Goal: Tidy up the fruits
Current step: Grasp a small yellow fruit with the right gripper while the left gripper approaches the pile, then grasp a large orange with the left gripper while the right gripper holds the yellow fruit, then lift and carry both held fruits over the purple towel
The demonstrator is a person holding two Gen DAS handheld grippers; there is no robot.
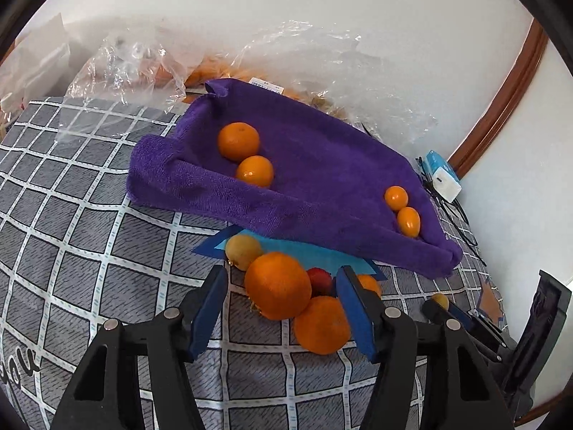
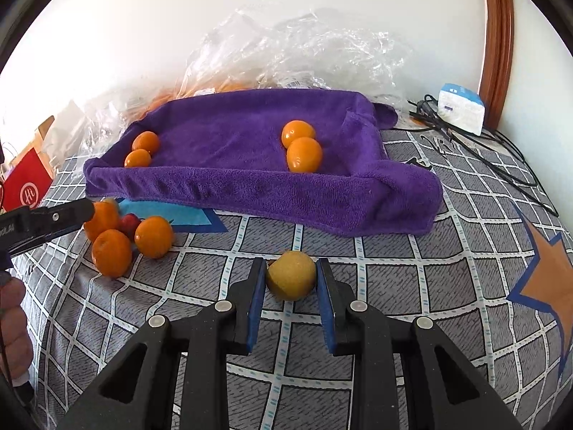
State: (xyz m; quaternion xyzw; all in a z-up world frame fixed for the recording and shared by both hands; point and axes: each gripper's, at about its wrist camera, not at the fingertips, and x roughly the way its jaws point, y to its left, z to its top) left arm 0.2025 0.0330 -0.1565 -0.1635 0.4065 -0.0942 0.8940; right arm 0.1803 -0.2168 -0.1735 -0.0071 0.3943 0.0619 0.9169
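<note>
Right gripper [image 2: 290, 274]: closed on a yellow fruit [image 2: 290, 275].
Left gripper [image 1: 283, 304]: half open around the oranges [image 1: 277, 285], gripping none.
Purple towel [image 2: 250, 186]: holds four oranges.

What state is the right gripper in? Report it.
Shut on the yellow fruit: both blue pads of the right gripper press its sides.

A red fruit [image 1: 319, 280] shows only partly behind the large orange [image 1: 277, 285]; another orange [image 1: 370, 284] is mostly hidden by the left gripper [image 1: 283, 308]. At nine o'clock in the right wrist view, a hand [image 2: 12, 326] is cut off by the edge; the contents of the plastic bags [image 2: 304, 46] at twelve o'clock are indistinct.
</note>
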